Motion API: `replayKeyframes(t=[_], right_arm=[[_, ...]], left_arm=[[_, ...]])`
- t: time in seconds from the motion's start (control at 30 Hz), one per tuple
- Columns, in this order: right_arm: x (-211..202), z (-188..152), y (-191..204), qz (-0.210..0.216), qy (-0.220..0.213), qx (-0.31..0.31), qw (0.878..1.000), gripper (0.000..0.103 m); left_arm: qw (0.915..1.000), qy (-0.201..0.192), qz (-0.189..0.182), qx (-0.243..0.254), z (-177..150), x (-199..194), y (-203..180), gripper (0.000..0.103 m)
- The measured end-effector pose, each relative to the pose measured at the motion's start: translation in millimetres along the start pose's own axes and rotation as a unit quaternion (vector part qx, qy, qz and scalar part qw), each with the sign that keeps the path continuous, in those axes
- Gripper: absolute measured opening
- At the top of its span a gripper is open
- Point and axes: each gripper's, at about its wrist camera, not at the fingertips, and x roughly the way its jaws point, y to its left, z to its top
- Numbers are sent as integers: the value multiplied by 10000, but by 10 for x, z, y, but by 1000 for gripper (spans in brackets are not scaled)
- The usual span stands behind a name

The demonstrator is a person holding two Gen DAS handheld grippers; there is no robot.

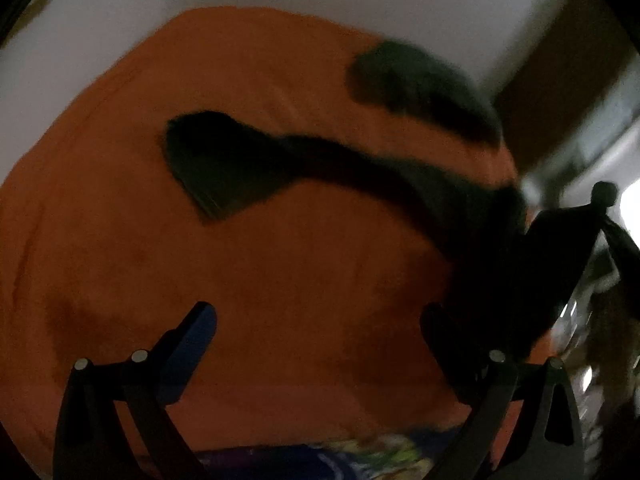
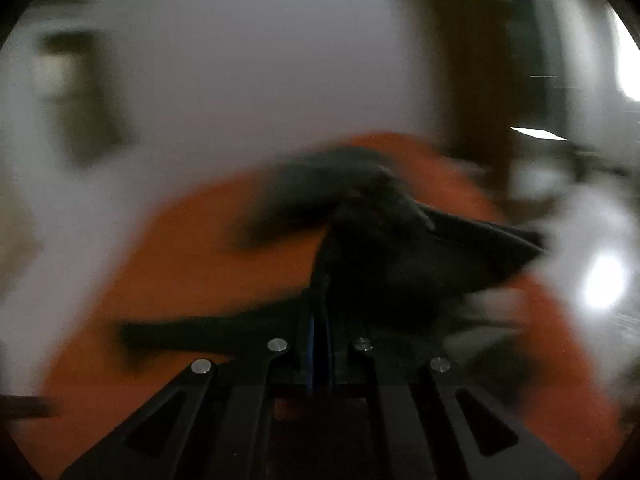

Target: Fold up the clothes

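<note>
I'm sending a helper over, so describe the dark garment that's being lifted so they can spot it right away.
Find the orange cloth covering the surface. A long black garment trails across it, one broad end lying flat and the other rising to the right gripper, which is shut on it. The smaller dark green piece beyond lies apart, untouched.

Left gripper (image 1: 318, 330) has its two fingers spread wide apart, nothing between them, one fingertip (image 1: 202, 320) sitting at about 7 o'clock in its own view and the other at 5. Right gripper (image 2: 320, 280) has both fingers pressed together dead centre, pointing toward 12, pinching dark fabric (image 2: 404, 248). Both views are pretty blurry.
</note>
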Motion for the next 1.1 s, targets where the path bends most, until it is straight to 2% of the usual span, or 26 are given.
replayKeyframes(t=[0.03, 0.07, 0.1, 0.13, 0.17, 0.2, 0.23, 0.27, 0.33, 0.37, 0.47, 0.57, 0.6, 0.63, 0.7, 0.8, 0.93, 1.1], right_arm=[[13, 69, 467, 901, 267, -234, 9953, 9], [26, 138, 934, 1793, 532, -466, 9812, 14], [2, 166, 1216, 2496, 725, -623, 9636, 18], [-29, 187, 1465, 3153, 902, -763, 9416, 26], [-114, 209, 1561, 3271, 778, -861, 9378, 44], [-209, 231, 1631, 3294, 602, -951, 9375, 55], [-295, 254, 1613, 3108, 384, -991, 9445, 80], [-374, 274, 1518, 2895, 117, -981, 9521, 89], [-429, 278, 1275, 2627, -109, -948, 9602, 89], [-395, 265, 1130, 2394, -24, -923, 9665, 89], [-186, 152, 531, 1549, 475, -675, 9845, 89], [35, -35, -79, 890, 1043, -160, 9904, 89], [123, -115, -330, 630, 1271, 72, 9899, 89], [170, -195, -599, 349, 1478, 353, 9878, 89], [222, -348, -1083, -175, 1846, 923, 9783, 89], [44, -647, -1734, -595, 2121, 2094, 9527, 89], [-211, -810, -2139, -1014, 2082, 3003, 9253, 89], [-463, -1006, -2262, -1153, 1825, 3208, 9222, 89]], left_arm=[[9998, -113, -35, -170, 31, -96, 88, 102], [9991, -227, -71, -339, 62, -193, 176, 102], [9977, -343, -60, -576, 63, -290, 293, 102], [9947, -463, 22, -919, 17, -388, 457, 102], [9903, -582, 104, -1261, -29, -487, 621, 102], [9849, -653, 188, -1590, -104, -559, 800, 102], [9793, -648, 273, -1899, -225, -591, 1003, 102], [9726, -643, 358, -2206, -346, -622, 1206, 102], [9589, -604, 487, -2729, -554, -650, 1576, 102], [9569, -531, 469, -2815, -588, -590, 1687, 102], [9503, -310, 413, -3071, -691, -413, 2019, 102], [9425, -88, 357, -3323, -794, -235, 2351, 102], [9424, -39, 354, -3327, -804, -174, 2420, 102], [9457, -44, 412, -3225, -782, -127, 2419, 102], [9481, -71, 589, -3125, -765, -73, 2409, 102], [9425, 74, 576, -3293, -761, 102, 2437, 102], [9342, 268, 558, -3513, -756, 337, 2474, 102], [9227, 509, 535, -3785, -750, 629, 2521, 102]])
